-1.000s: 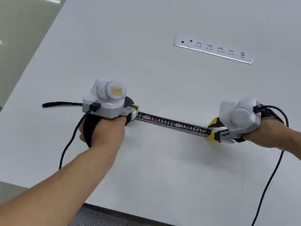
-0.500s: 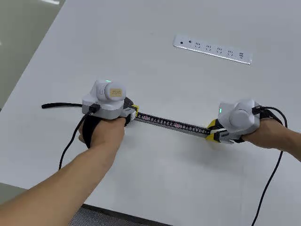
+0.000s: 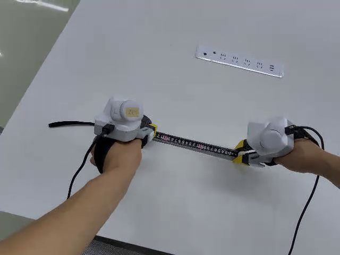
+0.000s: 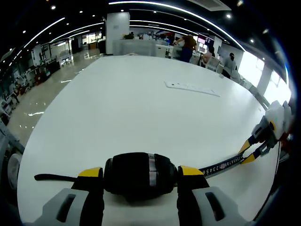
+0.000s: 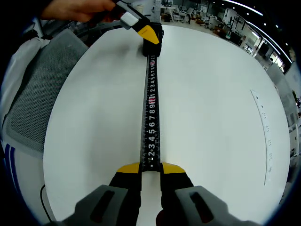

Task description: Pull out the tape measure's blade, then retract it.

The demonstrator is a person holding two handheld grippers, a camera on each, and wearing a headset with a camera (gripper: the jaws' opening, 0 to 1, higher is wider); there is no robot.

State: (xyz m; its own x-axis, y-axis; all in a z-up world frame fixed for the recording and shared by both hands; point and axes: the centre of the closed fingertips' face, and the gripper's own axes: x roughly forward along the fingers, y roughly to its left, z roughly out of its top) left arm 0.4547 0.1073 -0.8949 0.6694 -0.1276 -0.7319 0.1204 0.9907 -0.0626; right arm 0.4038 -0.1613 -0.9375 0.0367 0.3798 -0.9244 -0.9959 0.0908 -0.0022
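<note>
Left gripper (image 3: 150, 130) clamps tape measure case (image 4: 139, 173) between fingers (image 4: 90, 172). Right gripper (image 5: 151, 168) closed, pinching blade (image 5: 151, 108) tip. Blade out along worktop (image 3: 175, 69), long axis straight gripper-to-gripper. Retraction likely needs right gripper travelling along axis toward case.

Black tape measure (image 4: 140, 173), dark numbered blade (image 5: 151, 117) extended straight, along the white table (image 3: 175, 64)

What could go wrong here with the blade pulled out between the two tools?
1. The right tool pinches only the very end of the blade; a slip there would likely let it whip back toward the case in the left tool.
2. The extended blade spans the gap between the tools; if they drift out of line during retraction, it may twist or kink.
</note>
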